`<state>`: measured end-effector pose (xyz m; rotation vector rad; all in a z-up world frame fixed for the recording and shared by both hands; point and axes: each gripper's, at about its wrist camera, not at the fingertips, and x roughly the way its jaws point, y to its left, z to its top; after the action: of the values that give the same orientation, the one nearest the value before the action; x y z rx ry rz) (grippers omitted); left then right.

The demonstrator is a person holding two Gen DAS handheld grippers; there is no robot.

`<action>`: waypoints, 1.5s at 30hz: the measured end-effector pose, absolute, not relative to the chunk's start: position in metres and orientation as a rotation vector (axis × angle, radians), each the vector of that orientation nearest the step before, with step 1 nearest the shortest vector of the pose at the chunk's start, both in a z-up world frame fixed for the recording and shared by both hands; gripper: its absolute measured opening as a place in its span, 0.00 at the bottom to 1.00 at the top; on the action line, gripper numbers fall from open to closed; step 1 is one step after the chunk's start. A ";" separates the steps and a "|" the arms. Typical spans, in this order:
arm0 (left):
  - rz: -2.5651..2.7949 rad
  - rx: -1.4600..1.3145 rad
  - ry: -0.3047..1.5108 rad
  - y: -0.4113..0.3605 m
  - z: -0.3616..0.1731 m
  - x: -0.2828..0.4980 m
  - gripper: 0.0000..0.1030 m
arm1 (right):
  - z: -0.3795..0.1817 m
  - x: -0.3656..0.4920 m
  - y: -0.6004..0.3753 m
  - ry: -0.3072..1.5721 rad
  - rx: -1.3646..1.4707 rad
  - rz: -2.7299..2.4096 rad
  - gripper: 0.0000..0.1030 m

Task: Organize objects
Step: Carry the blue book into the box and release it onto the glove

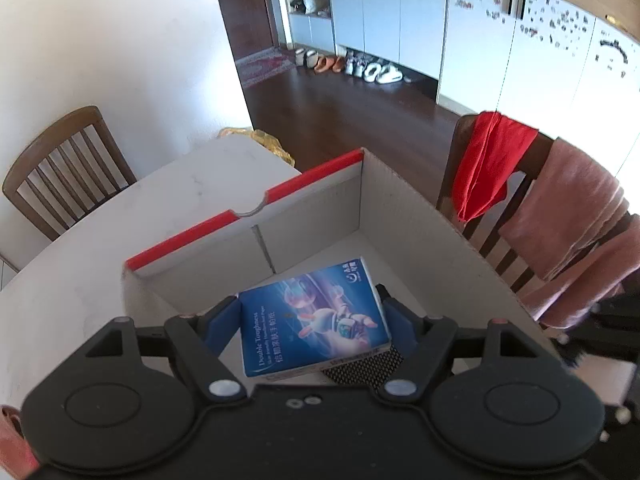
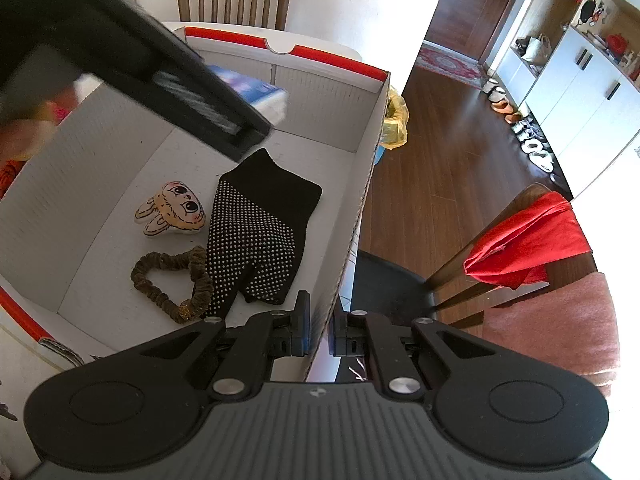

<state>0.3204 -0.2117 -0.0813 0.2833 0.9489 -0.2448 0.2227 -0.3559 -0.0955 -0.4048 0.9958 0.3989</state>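
A white cardboard box point(image 1: 404, 208) with red rims stands open on the table. My left gripper point(image 1: 312, 322) is shut on a blue tissue pack point(image 1: 320, 312), held over the inside of the box. In the right wrist view the pack point(image 2: 260, 90) shows partly behind the left gripper's black body. My right gripper point(image 2: 320, 330) is shut on the box's right wall point(image 2: 356, 216), one finger inside and one outside. On the box floor lie a black dotted glove point(image 2: 256, 236), a small bunny toy point(image 2: 176, 210) and a brown scrunchie point(image 2: 172, 284).
A wooden chair point(image 1: 60, 168) stands at the table's far left. Another chair point(image 2: 480, 248) beside the box carries a red cloth point(image 2: 528, 244) and a pink towel point(image 1: 572, 216). A yellow bag point(image 2: 396, 120) sits past the box corner. Dark wood floor lies beyond.
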 end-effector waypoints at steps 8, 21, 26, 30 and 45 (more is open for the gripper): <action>-0.258 0.312 1.003 -0.226 -0.108 0.354 0.73 | -0.095 0.224 -0.357 1.003 -0.395 0.399 0.08; -0.314 0.362 1.027 -0.237 -0.134 0.372 0.73 | -0.094 0.225 -0.359 1.013 -0.387 0.401 0.08; -0.326 0.375 1.035 -0.236 -0.139 0.375 0.74 | -0.093 0.225 -0.359 1.014 -0.390 0.400 0.08; -0.328 0.381 1.039 -0.238 -0.142 0.378 0.75 | -0.093 0.224 -0.358 1.015 -0.390 0.399 0.08; -0.342 0.354 0.989 -0.230 -0.118 0.362 0.76 | -0.094 0.224 -0.360 1.017 -0.386 0.400 0.08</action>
<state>0.3616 -0.2298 -0.1184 0.3538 0.9891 -0.3416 0.2237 -0.3601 -0.0937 -0.3858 1.0170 0.3999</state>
